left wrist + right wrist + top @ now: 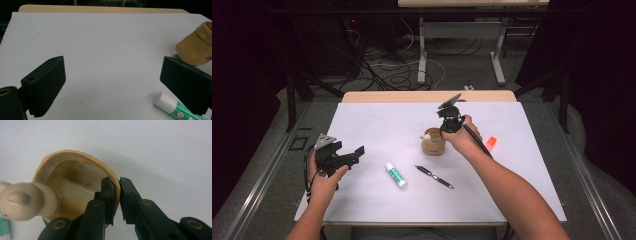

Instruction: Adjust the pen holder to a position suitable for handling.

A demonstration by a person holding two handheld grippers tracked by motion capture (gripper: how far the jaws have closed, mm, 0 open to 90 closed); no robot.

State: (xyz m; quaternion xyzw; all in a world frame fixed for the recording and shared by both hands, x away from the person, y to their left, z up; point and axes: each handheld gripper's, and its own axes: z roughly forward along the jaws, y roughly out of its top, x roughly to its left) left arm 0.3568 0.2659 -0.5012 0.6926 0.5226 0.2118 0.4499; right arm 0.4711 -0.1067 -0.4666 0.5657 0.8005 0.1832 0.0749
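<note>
Overhead, a wide white tabletop with a wooden strip along its far edge, two forearms reaching in from the near side. Right of centre, a squat tan pot, open-topped and thick-walled, with a pale rounded knob-like piece resting on its rim at the left in the right gripper view. Right hand-held gripper angled down over the pot, jaws pinched almost together on the rim wall, one pad inside the mouth and one outside. Left hand-held gripper near the left edge of the tabletop, jaws wide apart and holding nothing, well apart from the pot. Between the two, a glue stick with a white cap and green label lying flat, and just to its right a dark pen, also flat. Beyond the right forearm, a small orange object, too small to identify. Judging by its look, the pot probably stiff, fairly light, smooth enough to slip, and likely to chip or crack if knocked, whether clay or wood hard to tell. Rim wall a sound place for a pinch grip, though a one-sided hold invites tipping; steadier with the loose knob piece kept level and the pot kept low over the tabletop.
</note>
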